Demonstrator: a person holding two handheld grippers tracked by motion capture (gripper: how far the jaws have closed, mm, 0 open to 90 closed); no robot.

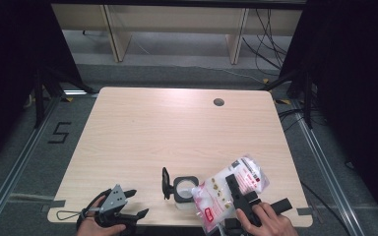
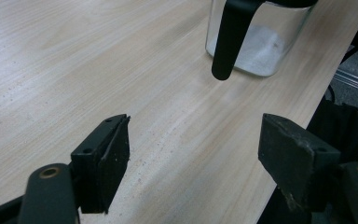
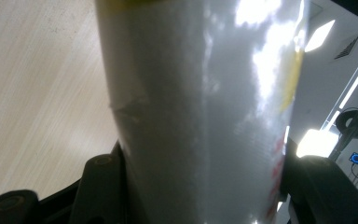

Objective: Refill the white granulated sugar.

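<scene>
I had the right gripper (image 1: 234, 189) clamped on the bag (image 1: 229, 189), left fingers (image 2: 103, 161) apart; tilting gently over the jar (image 1: 184, 189) seemed best.

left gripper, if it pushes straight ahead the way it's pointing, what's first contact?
Most likely the clear glass jar with white powder in it, or its black hanging clasp. The left gripper has open, empty jaws, with bare table before the jar. Depth is uncertain.

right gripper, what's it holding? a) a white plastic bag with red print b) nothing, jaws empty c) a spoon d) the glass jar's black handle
a: in the high view the right gripper is clamped on the white plastic bag, held beside the jar; the bag sits between its jaws in the right gripper view.
</scene>
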